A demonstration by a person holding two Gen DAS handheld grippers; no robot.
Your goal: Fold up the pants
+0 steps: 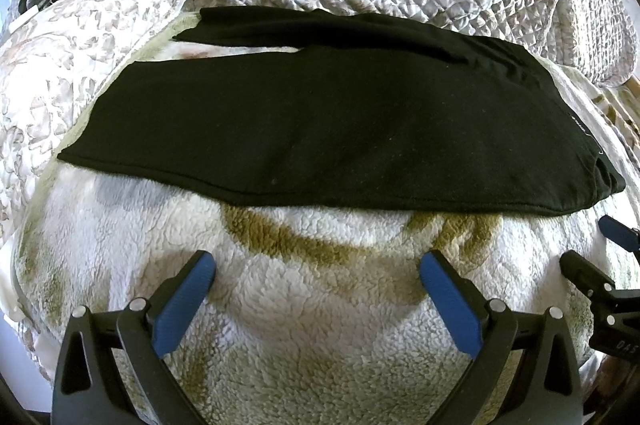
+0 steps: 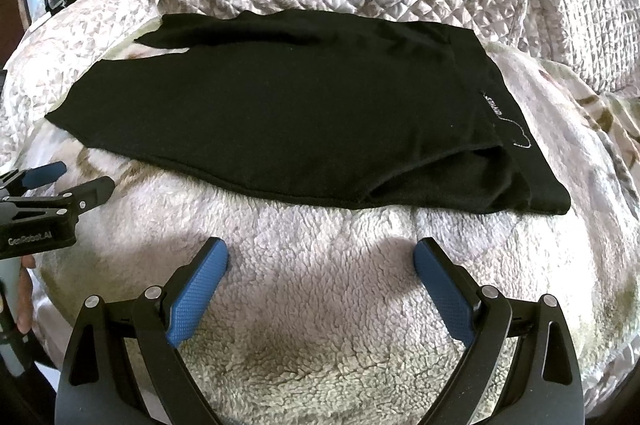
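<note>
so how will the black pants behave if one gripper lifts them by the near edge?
The black pants lie limp and flat, so they will likely drape and sag. Stacked layers at the waist end may slide apart. The fleece blanket probably adds drag.

Small white lettering on the black pants [image 2: 304,113] too tiny to read.

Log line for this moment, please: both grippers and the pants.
left gripper: open, empty, over fleece blanket | right gripper: open, empty | black pants: flat, legs folded together, untouched
</note>
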